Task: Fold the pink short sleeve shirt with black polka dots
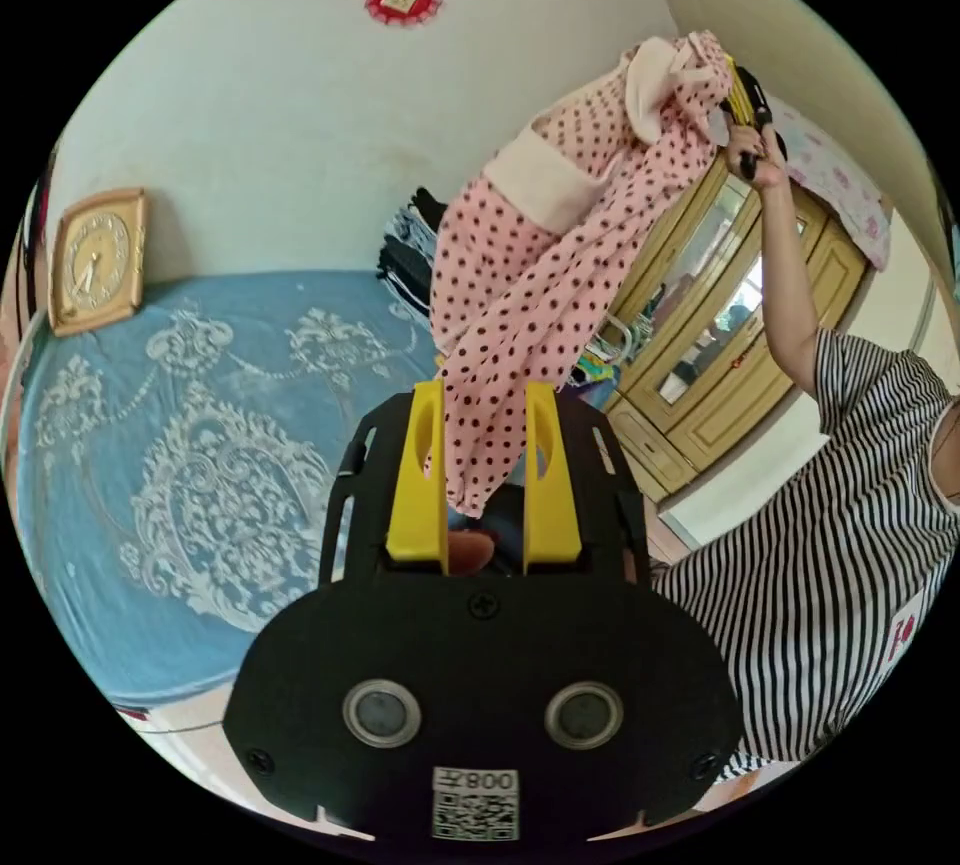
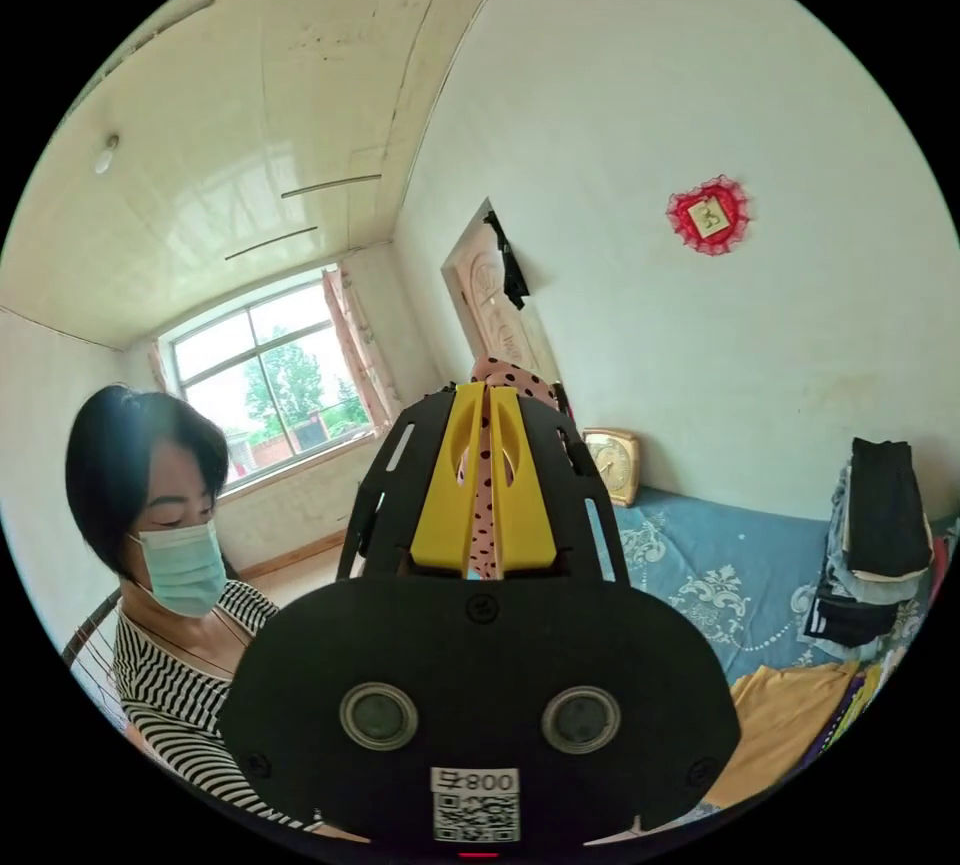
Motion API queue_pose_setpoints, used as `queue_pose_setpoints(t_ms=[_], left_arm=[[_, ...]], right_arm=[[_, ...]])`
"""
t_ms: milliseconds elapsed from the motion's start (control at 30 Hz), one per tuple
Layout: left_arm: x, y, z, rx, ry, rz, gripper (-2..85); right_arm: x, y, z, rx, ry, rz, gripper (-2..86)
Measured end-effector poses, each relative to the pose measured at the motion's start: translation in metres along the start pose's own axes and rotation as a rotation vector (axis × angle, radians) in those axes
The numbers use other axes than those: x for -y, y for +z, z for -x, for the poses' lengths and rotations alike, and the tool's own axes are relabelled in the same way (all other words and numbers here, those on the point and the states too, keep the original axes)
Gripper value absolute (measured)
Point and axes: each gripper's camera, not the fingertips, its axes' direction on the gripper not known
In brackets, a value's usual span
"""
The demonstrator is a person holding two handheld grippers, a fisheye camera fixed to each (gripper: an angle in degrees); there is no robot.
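Plainly, the left gripper (image 1: 485,465) has its two yellow jaws standing apart, with the lower tail of the pink polka-dot shirt (image 1: 545,255) hanging down between them; the cloth looks loose in the gap rather than pinched, so I would call this gripper apart and not yet clamped. Seen from the right gripper view, the right gripper (image 2: 487,480) has its jaws drawn together on a thin strip of the same shirt (image 2: 484,495), with dotted fabric bunching out past the tips. In the left gripper view that other gripper (image 1: 742,105) is raised high in the person's hand (image 1: 762,160), gripping the shirt near what seems to be its collar end (a pale cuff or band shows part-way down). The shirt is therefore in the air, well clear of the blue patterned bedspread (image 1: 200,425), bunched and twisted into a rope-like drape. Its long axis runs from the raised gripper down to the left gripper's jaws, collar end uppermost as far as I can judge, hem end pointing down. As for progress, I judge the folding barely begun: the garment is lifted but not spread, no crease or fold shows, and it has yet to be opened out, laid flat on the bed and folded.
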Motion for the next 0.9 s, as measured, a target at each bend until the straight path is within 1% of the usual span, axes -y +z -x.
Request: queue_pose_setpoints(t_ms=[133,200,367,633,767,900], left_arm=[[-0.048,0.001,-0.009,-0.071,-0.018,0.026,8.9],[-0.072,0.001,-0.016,-0.083,-0.032,0.05,2.6],[-0.11,-0.021,-0.01,-0.149,-0.087,0.026,0.7],[-0.161,-0.101,0.014,-0.194,-0.153,-0.12,0.3],[-0.189,-0.156,0.029,-0.218,-0.179,-0.251,0.2],[-0.214,-0.216,0.035,-0.142,-0.151,-0.356,0.2]], right_arm=[[0.02,0.044,0.002,0.043,0.006,0.033,9.3],[0.027,0.065,0.003,0.063,0.008,0.063,9.0],[0.043,0.115,0.002,0.033,0.012,0.132,8.0],[0.07,0.167,-0.016,0.002,0.083,0.101,4.6],[0.08,0.193,-0.024,-0.027,0.121,0.089,2.8],[0.084,0.224,-0.034,-0.041,0.172,0.065,2.4]])
